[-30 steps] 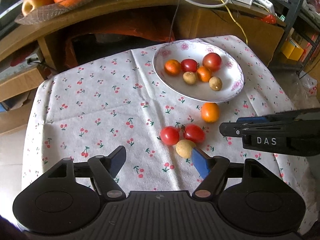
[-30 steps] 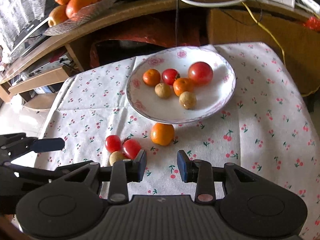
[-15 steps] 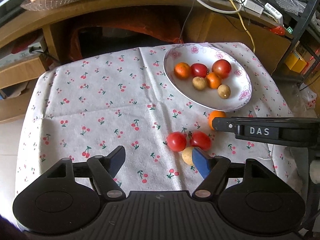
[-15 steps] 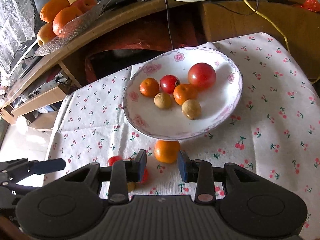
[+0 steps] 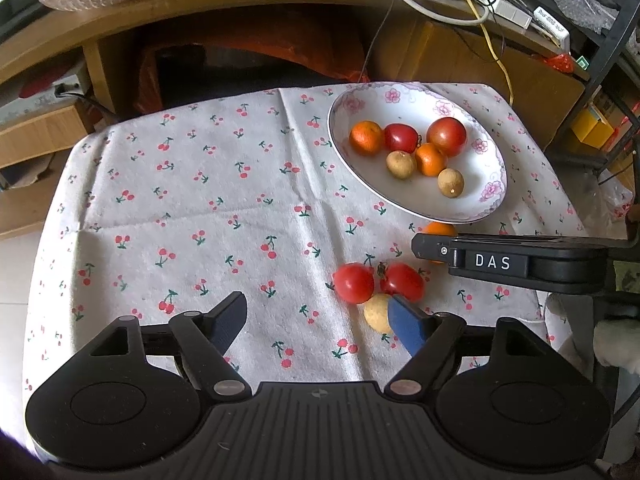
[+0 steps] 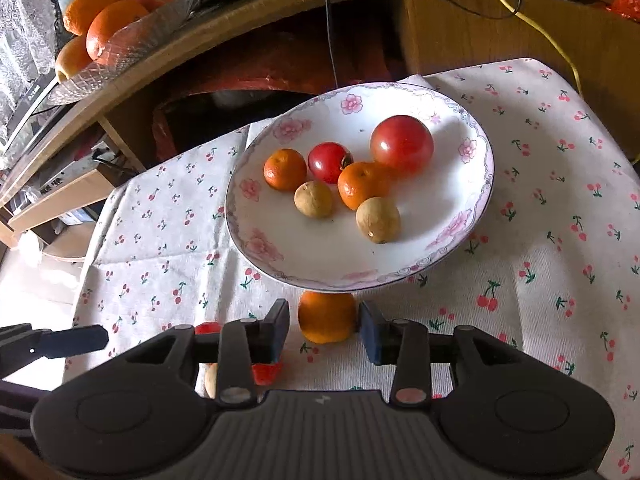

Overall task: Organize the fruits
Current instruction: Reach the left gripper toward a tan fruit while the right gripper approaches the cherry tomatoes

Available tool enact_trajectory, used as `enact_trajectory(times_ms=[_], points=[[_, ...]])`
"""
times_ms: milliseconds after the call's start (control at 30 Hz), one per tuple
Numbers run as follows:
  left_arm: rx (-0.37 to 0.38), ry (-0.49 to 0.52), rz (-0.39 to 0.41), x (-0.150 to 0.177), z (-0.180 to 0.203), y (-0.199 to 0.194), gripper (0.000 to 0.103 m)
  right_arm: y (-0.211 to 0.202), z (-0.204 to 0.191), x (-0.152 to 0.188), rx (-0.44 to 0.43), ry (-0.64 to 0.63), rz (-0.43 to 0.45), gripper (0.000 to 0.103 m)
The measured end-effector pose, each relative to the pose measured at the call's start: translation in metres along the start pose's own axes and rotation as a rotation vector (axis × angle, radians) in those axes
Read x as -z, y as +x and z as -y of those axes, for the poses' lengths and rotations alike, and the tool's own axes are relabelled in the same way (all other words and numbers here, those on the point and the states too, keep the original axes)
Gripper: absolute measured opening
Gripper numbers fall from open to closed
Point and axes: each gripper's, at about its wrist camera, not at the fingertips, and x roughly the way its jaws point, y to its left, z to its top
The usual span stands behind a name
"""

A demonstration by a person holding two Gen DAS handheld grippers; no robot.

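Observation:
A white flowered plate [image 6: 472,208] [image 5: 480,208] holds two small oranges, two tomatoes and two brown longans. A loose orange [image 6: 327,316] lies on the cherry-print cloth just in front of the plate. My right gripper [image 6: 324,332] is open with its fingers either side of this orange, not closed on it. In the left wrist view the orange [image 5: 439,229] is mostly hidden behind the right gripper's finger. Two red tomatoes [image 5: 354,283] [image 5: 402,282] and a longan [image 5: 377,313] lie on the cloth. My left gripper [image 5: 320,322] is open and empty, its right finger beside the longan.
A glass dish of oranges [image 6: 108,32] stands on the wooden shelf behind the table. Cables [image 5: 452,12] run along that shelf. A black metal rack [image 5: 600,60] stands at the right. The cloth's left half [image 5: 180,200] carries nothing.
My right gripper has moved forward and down so the loose orange now sits between its fingers. My left gripper has pulled back slightly and stays open.

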Motion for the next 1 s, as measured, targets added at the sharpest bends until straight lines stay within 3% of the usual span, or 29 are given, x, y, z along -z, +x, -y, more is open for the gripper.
enact_trajectory(times_ms=[233,400,500,1000], points=[[0.043,0.033,0.0,0.003,0.007,0.001,0.08,-0.004,-0.001,0.002,0.004,-0.033,-0.009,0.031],[0.086,0.128,-0.003,0.012,0.027,0.007,0.072,-0.012,0.003,0.004,-0.007,-0.036,-0.004,0.03],[0.069,0.183,-0.008,0.017,0.036,0.014,0.07,-0.016,0.003,0.006,-0.013,-0.047,-0.004,0.03],[0.078,0.206,0.002,0.021,0.041,0.038,0.068,-0.012,0.004,0.011,-0.015,-0.072,-0.017,0.031]])
